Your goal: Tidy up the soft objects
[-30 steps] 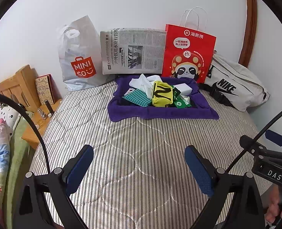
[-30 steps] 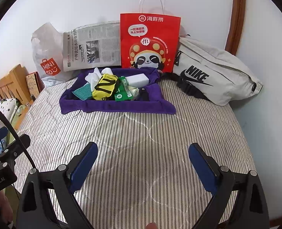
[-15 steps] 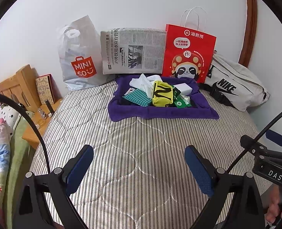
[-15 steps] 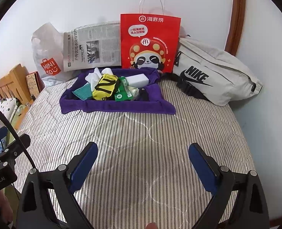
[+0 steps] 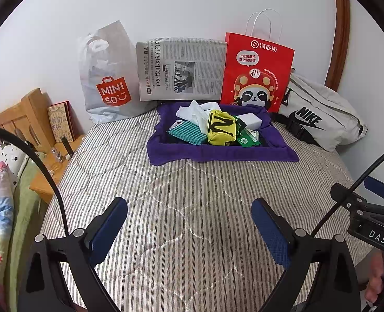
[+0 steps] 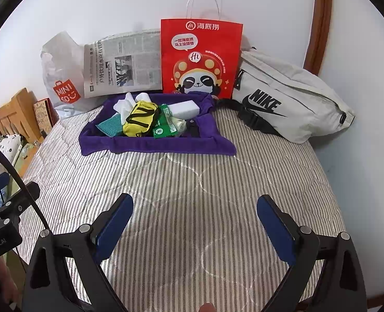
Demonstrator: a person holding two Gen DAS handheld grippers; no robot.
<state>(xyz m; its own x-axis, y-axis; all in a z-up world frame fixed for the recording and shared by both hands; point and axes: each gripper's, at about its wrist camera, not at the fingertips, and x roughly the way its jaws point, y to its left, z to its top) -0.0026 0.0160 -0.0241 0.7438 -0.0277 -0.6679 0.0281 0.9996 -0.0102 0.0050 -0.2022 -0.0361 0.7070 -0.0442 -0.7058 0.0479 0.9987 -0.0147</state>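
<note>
Purple tray, far end of bed: yellow pouch, teal cloth, white tissue, green packets, heaped. Left gripper and right gripper: fingers released, empty, well short. Approach low, centred. Behind: paper bag, newspaper, Nike bag crowd the tray.
</note>
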